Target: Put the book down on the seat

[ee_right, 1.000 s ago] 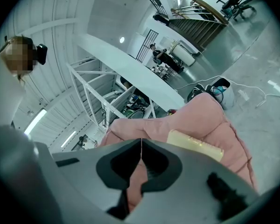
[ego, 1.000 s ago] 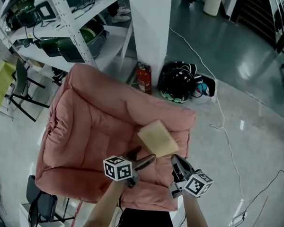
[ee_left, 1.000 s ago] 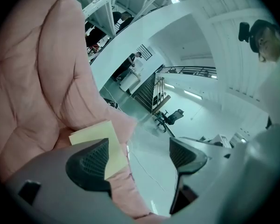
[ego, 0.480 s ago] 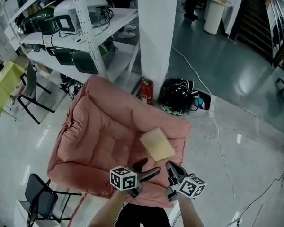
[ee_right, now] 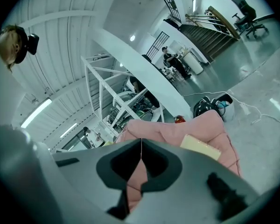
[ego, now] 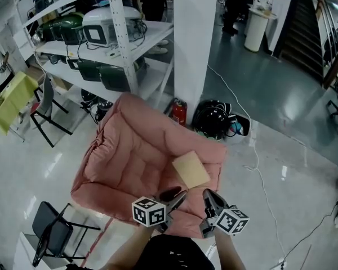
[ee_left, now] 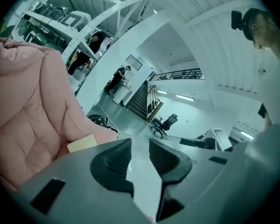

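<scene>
Book (ego: 190, 170): lies flat on the pink seat (ego: 129, 156), apparently by its right edge.
Left gripper (ee_left: 140, 154): jaws closing, nothing between them.
Right gripper (ee_right: 141, 147): clenched, empty.

Left gripper (ego: 176, 196) is showing grey shell & black ribbed pads (ee_left: 117, 158), jaws closing w/ nothing betw. It's carrying a white marker cube (ego: 149, 212) w/ black squares. Right of that cube, right gripper (ego: 210, 196) is showing same grey shell plus twin cube (ego: 232, 220). Below marker cube, person is wearing dark top (ego: 169, 256).
</scene>
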{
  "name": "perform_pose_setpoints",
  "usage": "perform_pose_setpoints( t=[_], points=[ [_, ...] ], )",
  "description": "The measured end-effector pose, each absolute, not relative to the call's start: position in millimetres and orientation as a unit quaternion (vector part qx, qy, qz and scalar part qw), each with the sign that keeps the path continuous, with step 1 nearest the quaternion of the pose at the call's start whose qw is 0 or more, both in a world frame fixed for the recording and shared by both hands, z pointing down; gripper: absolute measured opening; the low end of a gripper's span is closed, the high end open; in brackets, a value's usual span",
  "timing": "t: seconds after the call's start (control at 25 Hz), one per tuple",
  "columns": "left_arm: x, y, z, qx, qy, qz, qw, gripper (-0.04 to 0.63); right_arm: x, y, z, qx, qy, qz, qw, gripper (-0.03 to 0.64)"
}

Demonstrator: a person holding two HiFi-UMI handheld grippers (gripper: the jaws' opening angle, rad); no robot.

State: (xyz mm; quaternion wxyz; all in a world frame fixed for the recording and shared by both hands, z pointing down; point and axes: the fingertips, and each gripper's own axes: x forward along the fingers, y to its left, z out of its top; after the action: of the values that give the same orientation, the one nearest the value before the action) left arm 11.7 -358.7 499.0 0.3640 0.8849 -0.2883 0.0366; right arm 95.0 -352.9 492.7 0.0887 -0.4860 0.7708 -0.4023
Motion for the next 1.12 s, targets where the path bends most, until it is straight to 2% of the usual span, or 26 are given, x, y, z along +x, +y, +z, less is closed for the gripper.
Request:
perform_pose_setpoints(
  t=[0.16,0.28,0.56,1.12],
  points=[
    [2,-344,472,0.891,-0.301,0.038,0.339,0.046,87,-337,466,-0.490,0.783,-0.377,0.075,0.014],
    [-1,-334,455,0.901,-0.297,0.051,0.312,0.013,80,-331,448,-0.485,0.789,-0.369,0.083,0.014],
    [-9,-327,430,0.901,-0.305,0.033,0.307,0.009,62,-317,432,-0.482,0.793,-0.360,0.096,0.012],
    [-38,-332,450,0.876,-0.343,0.015,0.337,0.009,50,-315,443,-0.470,0.811,-0.345,0.052,0.012]
  ],
)
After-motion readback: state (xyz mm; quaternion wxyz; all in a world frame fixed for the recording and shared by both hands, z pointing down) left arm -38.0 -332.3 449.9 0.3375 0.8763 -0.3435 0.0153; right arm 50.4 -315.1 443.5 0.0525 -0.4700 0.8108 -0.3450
